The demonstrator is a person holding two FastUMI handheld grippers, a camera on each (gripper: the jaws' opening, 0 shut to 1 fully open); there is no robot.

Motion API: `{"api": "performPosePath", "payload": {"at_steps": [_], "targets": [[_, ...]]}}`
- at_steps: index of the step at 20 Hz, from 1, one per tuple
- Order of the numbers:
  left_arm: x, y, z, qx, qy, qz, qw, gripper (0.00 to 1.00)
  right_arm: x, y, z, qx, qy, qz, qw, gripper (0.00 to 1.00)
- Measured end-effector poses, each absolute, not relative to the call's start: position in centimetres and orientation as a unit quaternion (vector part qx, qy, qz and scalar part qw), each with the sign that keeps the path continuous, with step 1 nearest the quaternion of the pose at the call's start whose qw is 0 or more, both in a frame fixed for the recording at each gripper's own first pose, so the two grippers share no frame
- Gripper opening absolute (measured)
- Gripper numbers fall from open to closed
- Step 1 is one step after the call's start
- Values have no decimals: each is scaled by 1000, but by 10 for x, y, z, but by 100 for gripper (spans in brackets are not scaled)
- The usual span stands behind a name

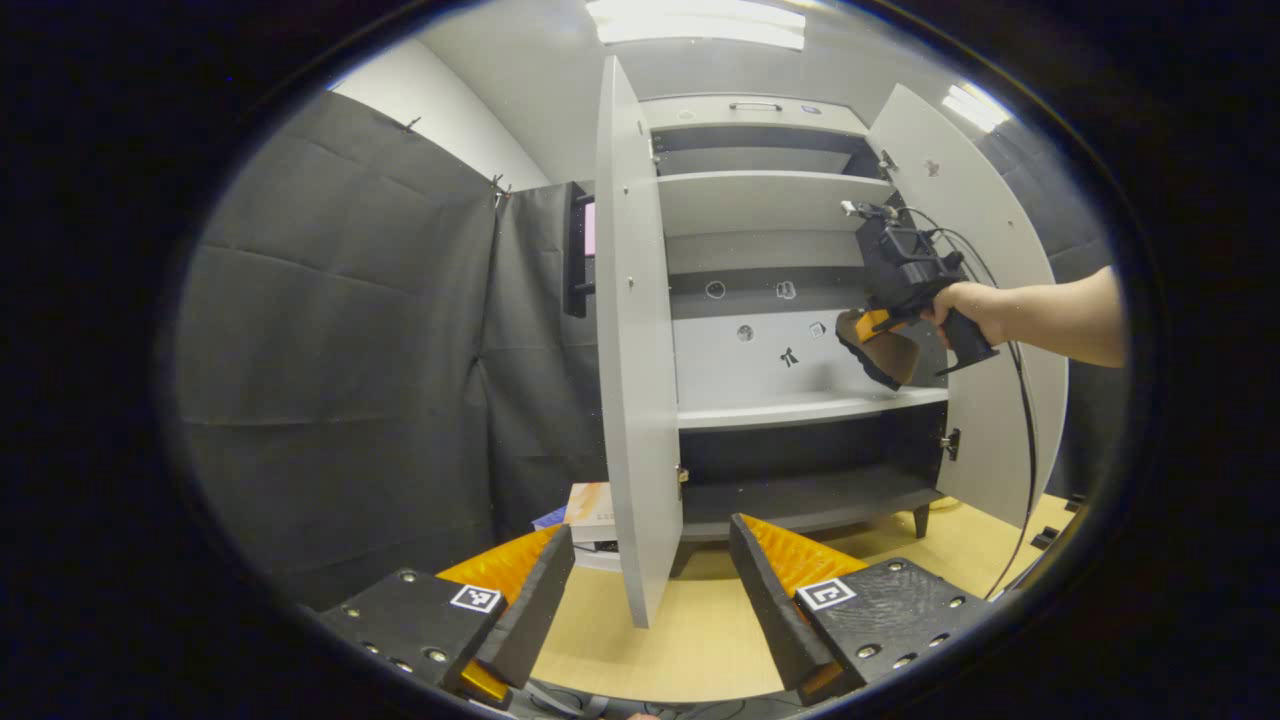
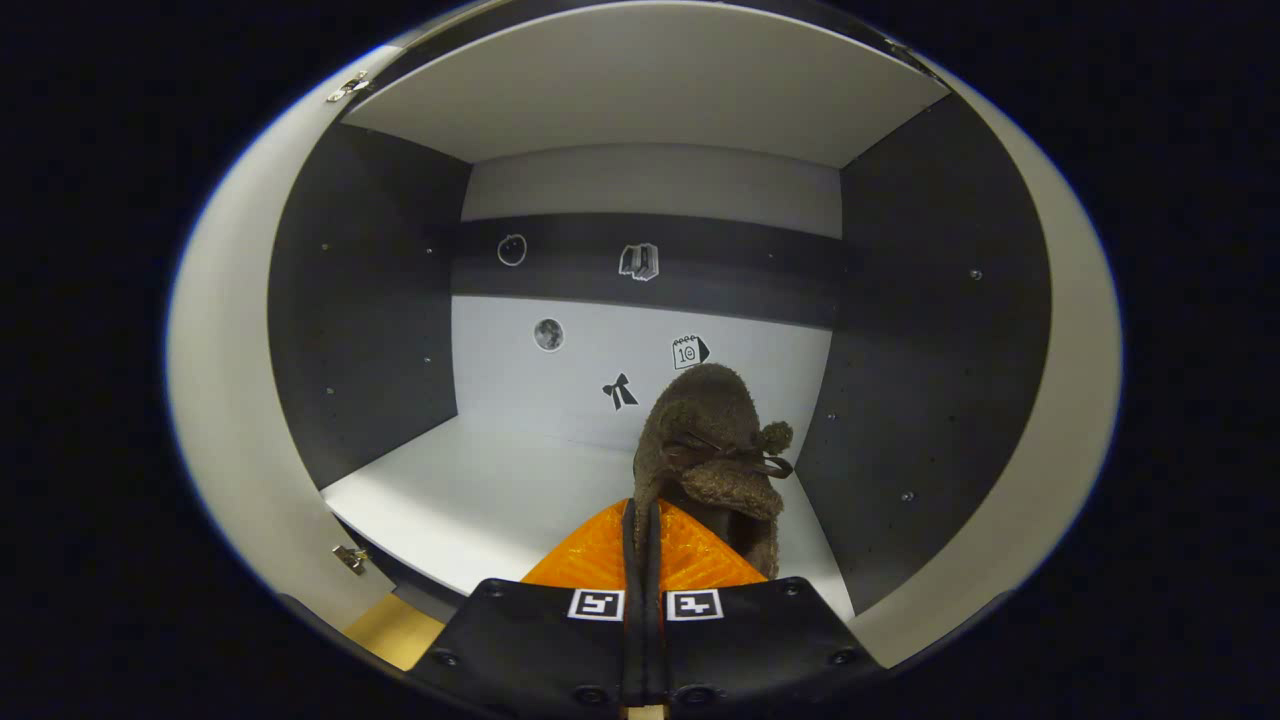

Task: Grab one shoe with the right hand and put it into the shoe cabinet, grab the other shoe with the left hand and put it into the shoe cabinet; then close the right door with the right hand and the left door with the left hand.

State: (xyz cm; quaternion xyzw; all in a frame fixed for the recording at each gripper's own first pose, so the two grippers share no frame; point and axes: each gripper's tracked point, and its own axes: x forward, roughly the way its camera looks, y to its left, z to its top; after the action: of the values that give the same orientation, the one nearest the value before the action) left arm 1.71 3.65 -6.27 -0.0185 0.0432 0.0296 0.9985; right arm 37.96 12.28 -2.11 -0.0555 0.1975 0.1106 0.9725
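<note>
A brown fuzzy shoe with a small bow hangs just above the white middle shelf of the shoe cabinet, near its right side wall. My right gripper is shut on the shoe's rear edge. In the left gripper view, a hand holds the right gripper with the shoe tilted over the same shelf. Both cabinet doors stand open: the left door edge-on in front of me, the right door swung wide. My left gripper is open, low over the floor, holding nothing.
A wooden floor runs under the cabinet. A stack of books or boxes lies behind the left door. A black cable trails down from the right gripper. Black cloth wall closes the left side.
</note>
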Motion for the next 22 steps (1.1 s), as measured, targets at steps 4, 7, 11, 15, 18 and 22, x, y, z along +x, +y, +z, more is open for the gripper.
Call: {"api": "performPosePath", "payload": {"at_steps": [4, 7, 11, 15, 18, 22], "targets": [[11, 35, -66, -8, 50, 27, 998, 90, 397, 122, -35, -67, 210, 85, 972, 2], [11, 30, -70, -11, 56, 19, 998, 98, 400, 125, -27, -73, 191, 77, 976, 22], [17, 18, -80, -15, 72, 1, 997, 98, 376, 118, 4, -58, 128, 67, 988, 100], [30, -1, -91, -20, 88, -32, 995, 98, 338, 108, 28, -41, 81, 70, 993, 97], [45, -19, -98, -21, 95, -63, 993, 99, 309, 93, 42, -45, 55, 67, 995, 98], [64, -43, -111, -21, 104, -101, 989, 91, 266, 82, 50, -28, 33, 70, 997, 97]]}}
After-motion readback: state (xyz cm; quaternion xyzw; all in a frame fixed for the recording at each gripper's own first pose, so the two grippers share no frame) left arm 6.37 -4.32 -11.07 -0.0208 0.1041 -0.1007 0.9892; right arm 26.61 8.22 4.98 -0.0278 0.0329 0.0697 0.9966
